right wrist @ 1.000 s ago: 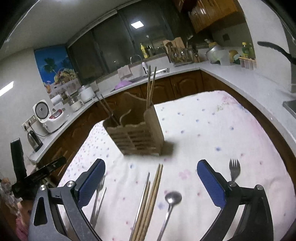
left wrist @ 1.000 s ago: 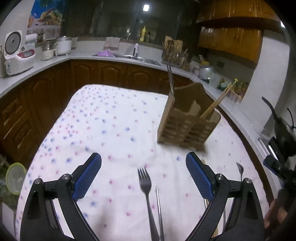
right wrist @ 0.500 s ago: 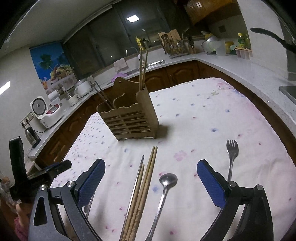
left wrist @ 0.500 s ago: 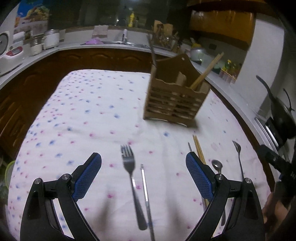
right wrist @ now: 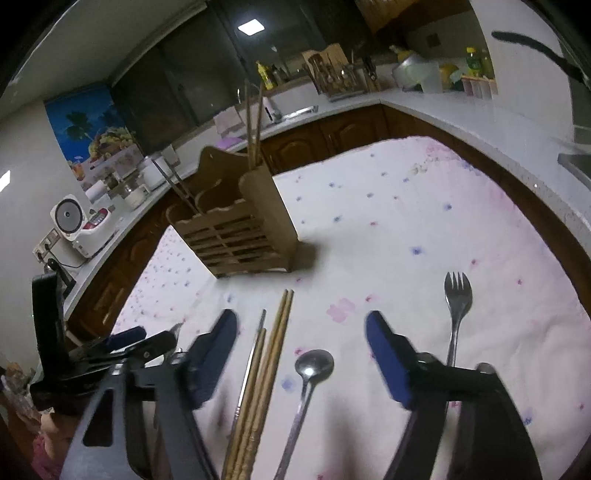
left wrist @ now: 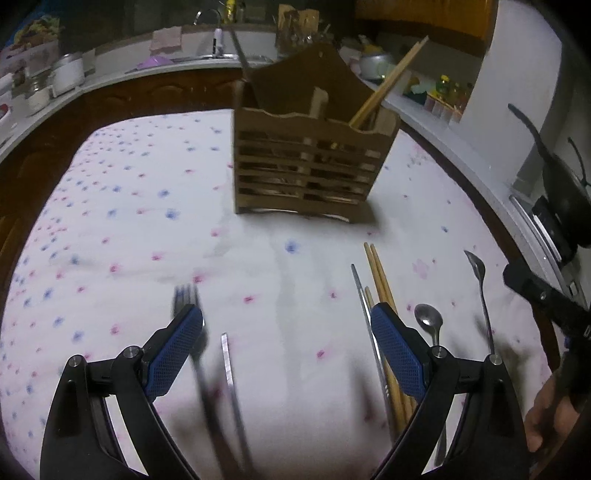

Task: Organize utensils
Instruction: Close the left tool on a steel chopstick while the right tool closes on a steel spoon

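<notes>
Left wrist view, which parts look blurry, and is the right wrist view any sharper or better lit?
Left wrist view: the fork and metal chopstick smear toward the bottom edge, while the wooden holder stays crisp. Right wrist view: the left finger is blurred, but the spoon is sharp; a ceiling light glares, and the fisheye bends the counter.

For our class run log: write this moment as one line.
phase: approach | left gripper: open, above fork | right gripper: open, above spoon | holder: chopsticks inside
</notes>
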A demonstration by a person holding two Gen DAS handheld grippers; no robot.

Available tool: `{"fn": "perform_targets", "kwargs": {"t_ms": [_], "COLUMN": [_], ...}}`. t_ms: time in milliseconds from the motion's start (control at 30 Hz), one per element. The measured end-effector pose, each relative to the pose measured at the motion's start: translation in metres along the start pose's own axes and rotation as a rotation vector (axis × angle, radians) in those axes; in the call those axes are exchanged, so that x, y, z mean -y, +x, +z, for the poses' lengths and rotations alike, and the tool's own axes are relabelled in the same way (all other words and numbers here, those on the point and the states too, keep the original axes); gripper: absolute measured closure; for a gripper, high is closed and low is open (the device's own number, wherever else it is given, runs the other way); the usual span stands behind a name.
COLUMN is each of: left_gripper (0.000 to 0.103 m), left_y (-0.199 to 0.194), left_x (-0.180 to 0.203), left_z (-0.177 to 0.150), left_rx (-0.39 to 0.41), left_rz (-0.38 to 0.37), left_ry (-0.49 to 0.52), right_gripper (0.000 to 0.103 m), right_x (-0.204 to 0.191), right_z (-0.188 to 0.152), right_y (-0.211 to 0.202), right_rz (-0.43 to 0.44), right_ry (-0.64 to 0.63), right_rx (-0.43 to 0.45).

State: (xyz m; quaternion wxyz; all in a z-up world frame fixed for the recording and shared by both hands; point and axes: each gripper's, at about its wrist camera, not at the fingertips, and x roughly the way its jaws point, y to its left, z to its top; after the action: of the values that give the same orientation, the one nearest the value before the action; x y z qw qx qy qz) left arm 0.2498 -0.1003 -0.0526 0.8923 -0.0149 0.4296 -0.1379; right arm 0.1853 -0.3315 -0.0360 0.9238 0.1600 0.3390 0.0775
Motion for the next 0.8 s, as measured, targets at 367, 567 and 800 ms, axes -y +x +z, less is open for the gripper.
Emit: {"fn": "perform_targets", "kwargs": {"t_ms": [367,567,800], "left_gripper": [0.032,0.059,0.064], "left_y": [0.057,0.080,0.081], "left_x": [0.030,0.044,0.057], "left_z": [0.021,0.025,0.022], "left_rx": [-0.103,-0.159,-0.154], "left_rz": [0.005,-0.011,0.024], "left_ry": [0.074,0.135,0.271], "right_gripper": [0.054,0.067,0.069], "right_x": [0.004,0.002,0.008], "right_z": [-0.029,-0.048,-0.052], "right_y": [0.022,0.036,0.045], "right_rz": [-0.002,-0.012,-0.015], "right_ry": [-0.011,-0.027,-0.017], "right_rx": [-0.142,-0.213,-0.237]}}
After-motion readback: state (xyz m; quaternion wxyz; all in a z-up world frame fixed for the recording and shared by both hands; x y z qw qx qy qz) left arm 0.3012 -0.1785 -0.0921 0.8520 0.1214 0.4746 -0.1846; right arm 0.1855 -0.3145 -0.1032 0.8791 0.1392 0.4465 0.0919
